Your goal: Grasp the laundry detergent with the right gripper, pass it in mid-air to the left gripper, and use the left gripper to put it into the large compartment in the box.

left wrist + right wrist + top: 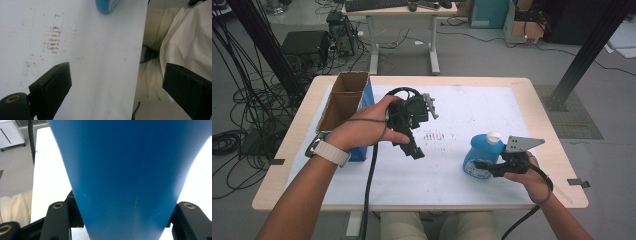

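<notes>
Right gripper (482,165) is clamped on the squat blue plastic bottle with a white cap (482,156), at about 4 o'clock on the white table mat (472,107), near the front edge. In the right gripper view the jaws sit either side of the blue body (125,170), low on it where it narrows; pad contact itself is hidden.

Left gripper (414,142) hangs over mat centre, jaws spread wide, holding nothing; the left gripper view shows both black pads (53,82) apart over bare mat.

Handling guess: smooth glossy plastic, so slippery; walls likely flex under squeeze. Weight depends on fill, can't tell. Tapered body could squirt out of the jaws, so grip at the waist, moderate force, keep upright. Open brown cardboard box (343,100) at 10 o'clock.
</notes>
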Motion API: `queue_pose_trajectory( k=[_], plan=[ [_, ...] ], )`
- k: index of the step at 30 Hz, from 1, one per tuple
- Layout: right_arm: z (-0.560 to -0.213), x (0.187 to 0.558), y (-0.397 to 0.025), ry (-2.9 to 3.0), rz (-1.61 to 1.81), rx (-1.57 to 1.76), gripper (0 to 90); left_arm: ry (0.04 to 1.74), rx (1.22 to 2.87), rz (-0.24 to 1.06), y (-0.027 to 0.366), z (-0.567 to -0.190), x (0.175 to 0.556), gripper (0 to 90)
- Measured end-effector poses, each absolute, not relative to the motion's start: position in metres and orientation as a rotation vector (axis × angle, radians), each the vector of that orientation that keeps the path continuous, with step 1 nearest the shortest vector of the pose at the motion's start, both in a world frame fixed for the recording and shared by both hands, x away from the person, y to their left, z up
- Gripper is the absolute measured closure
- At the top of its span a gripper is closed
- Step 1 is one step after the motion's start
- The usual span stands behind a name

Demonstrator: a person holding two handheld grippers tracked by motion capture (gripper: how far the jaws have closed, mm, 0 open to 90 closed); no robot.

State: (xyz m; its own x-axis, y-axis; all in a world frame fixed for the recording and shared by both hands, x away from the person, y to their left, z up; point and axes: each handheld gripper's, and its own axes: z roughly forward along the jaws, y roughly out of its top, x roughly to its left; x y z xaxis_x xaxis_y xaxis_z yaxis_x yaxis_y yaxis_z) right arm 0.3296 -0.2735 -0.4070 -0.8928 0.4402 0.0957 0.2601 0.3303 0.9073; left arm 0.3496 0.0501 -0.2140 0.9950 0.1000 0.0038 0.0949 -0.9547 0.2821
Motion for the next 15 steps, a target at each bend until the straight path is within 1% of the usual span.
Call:
queue_pose_trajectory(
  k=[15],
  plan=[
    [-0.4078,0.3288,-0.2732,2.402,1.606,0.635,42.6,0.147,2.849,0.026,0.0507,-0.2142,0.3497,8.9]
  ],
)
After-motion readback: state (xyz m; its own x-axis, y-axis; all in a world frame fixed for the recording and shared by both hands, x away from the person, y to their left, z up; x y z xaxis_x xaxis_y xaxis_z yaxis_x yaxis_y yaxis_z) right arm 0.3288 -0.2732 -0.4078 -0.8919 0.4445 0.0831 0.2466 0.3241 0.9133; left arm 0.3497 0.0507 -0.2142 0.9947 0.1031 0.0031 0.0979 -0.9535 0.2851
